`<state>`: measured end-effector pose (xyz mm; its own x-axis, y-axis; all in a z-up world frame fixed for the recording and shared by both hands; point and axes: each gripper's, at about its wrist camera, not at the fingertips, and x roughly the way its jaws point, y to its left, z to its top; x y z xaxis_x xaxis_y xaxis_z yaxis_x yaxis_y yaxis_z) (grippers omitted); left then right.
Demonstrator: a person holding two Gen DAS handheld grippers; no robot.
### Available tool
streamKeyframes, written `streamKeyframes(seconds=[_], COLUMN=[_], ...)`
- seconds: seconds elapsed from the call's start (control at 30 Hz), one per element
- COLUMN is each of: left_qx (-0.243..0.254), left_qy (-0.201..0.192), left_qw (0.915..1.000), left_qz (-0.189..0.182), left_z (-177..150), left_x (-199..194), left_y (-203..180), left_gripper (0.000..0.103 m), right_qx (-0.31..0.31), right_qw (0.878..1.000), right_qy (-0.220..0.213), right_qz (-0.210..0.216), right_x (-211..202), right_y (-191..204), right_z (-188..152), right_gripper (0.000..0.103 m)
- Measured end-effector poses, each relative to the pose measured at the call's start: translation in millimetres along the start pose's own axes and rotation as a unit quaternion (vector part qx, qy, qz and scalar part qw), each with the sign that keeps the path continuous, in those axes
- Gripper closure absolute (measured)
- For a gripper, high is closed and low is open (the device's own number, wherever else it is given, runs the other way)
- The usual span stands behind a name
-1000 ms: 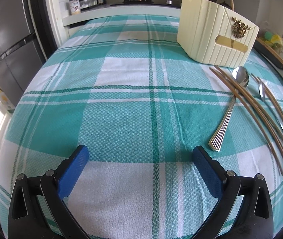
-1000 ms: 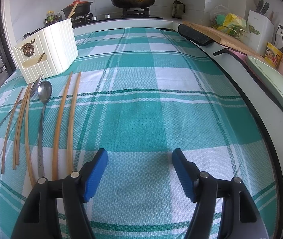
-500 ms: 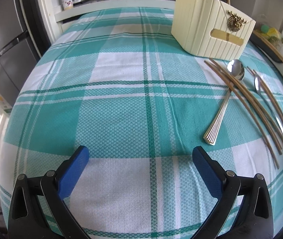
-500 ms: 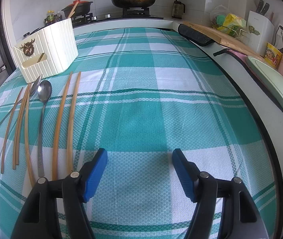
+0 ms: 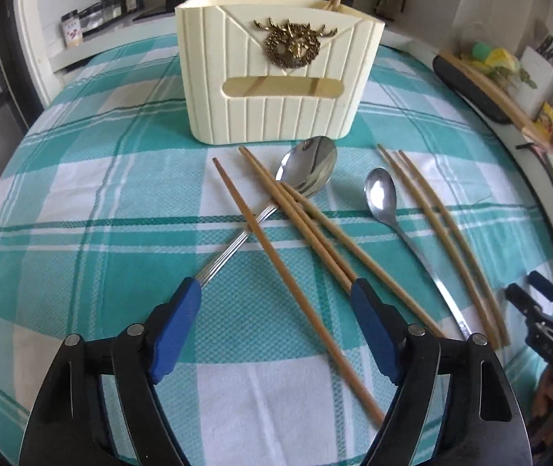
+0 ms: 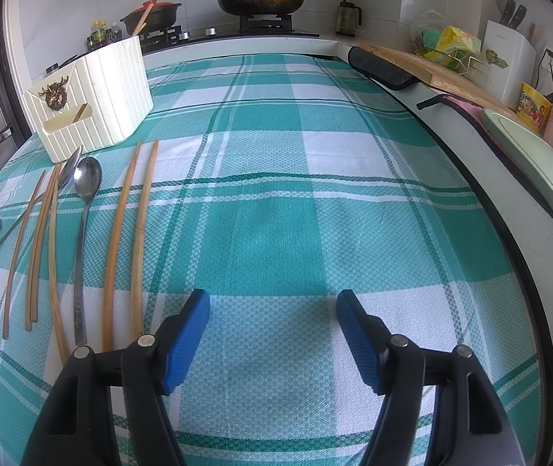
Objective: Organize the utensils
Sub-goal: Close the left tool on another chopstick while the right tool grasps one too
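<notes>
The left gripper [image 5: 276, 330] is spread wide and empty, low over the big spoon [image 5: 307, 169] and three chopsticks [image 5: 288, 272] in front of the cream holder [image 5: 280, 77]. The spoon's handle slants toward the left finger [image 5: 175, 330]; the sticks cross it, running toward the right one. The small spoon [image 6: 88, 182] and two more chopsticks [image 6: 132, 233] lie right of the holder. The right gripper [image 6: 272, 330], also parted and empty, hovers over bare checked cloth [image 6: 295, 213] farther right, so the left looks nearer. A stove sits behind.
</notes>
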<state>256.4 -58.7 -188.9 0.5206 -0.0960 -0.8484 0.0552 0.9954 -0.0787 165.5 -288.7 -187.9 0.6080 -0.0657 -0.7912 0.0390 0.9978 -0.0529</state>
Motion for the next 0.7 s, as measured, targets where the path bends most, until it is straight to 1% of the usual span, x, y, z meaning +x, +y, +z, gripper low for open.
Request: streamKeyframes(seconds=[0.03,0.07,0.1,0.13,0.17,0.2,0.27,0.3,0.37,0.5,0.6,0.7], left_qx=[-0.004,-0.007,-0.006,0.001,0.015,0.026,0.026,0.021,0.014,0.007,-0.001,-0.010], left_qy=[0.002,0.005,0.009,0.009,-0.003,-0.003,-0.005,-0.005,-0.006,-0.015,-0.031,-0.036], left_qw=[1.0000,0.9999,0.9998,0.9997,0.9995,0.9993,0.9994,0.9997,0.9999,0.9999,0.9994,0.9986], left_qz=[0.004,0.010,0.014,0.020,0.028,0.026,0.021,0.015,0.007,0.003,0.015,0.038], left_z=[-1.4,-3.6,-6.0,-8.6,-11.7,-13.8,-17.3,-19.0,-23.2,-33.4,-38.1,-38.2], left_x=[3.9,7.1,10.2,11.5,8.5,7.6,3.7,2.0,-3.0,-21.7,-39.7,-44.1], left_y=[-1.6,-1.6,-1.6,-1.8,-4.0,-3.9,1.9,7.4,18.0,43.7,68.3,98.2], left_gripper=[0.024,0.030,0.044,0.050,0.064,0.085,0.097,0.099,0.099,0.099,0.099,0.099], right_qx=[0.000,0.000,0.000,0.001,0.001,0.000,0.000,0.001,0.001,0.000,0.000,0.001], right_qw=[1.000,1.000,1.000,1.000,1.000,1.000,1.000,1.000,1.000,1.000,1.000,1.000], right_qy=[0.000,0.000,0.000,0.000,0.000,0.000,0.000,0.000,0.000,0.000,0.000,0.000], right_qz=[0.000,0.001,0.001,0.001,0.001,0.001,0.001,0.001,0.001,0.001,0.001,0.001], right_x=[0.0,0.0,0.0,0.0,0.0,0.0,-0.4,-0.3,-0.4,-0.4,-0.5,-0.5], right_y=[-0.1,0.1,0.0,0.0,0.0,0.1,-0.1,-0.2,0.0,-0.4,-0.7,-0.8], right_z=[0.0,0.2,0.2,0.2,0.3,0.3,0.3,0.3,0.3,0.1,0.0,0.0], right_gripper=[0.034,0.034,0.034,0.034,0.034,0.034,0.034,0.034,0.034,0.034,0.034,0.034])
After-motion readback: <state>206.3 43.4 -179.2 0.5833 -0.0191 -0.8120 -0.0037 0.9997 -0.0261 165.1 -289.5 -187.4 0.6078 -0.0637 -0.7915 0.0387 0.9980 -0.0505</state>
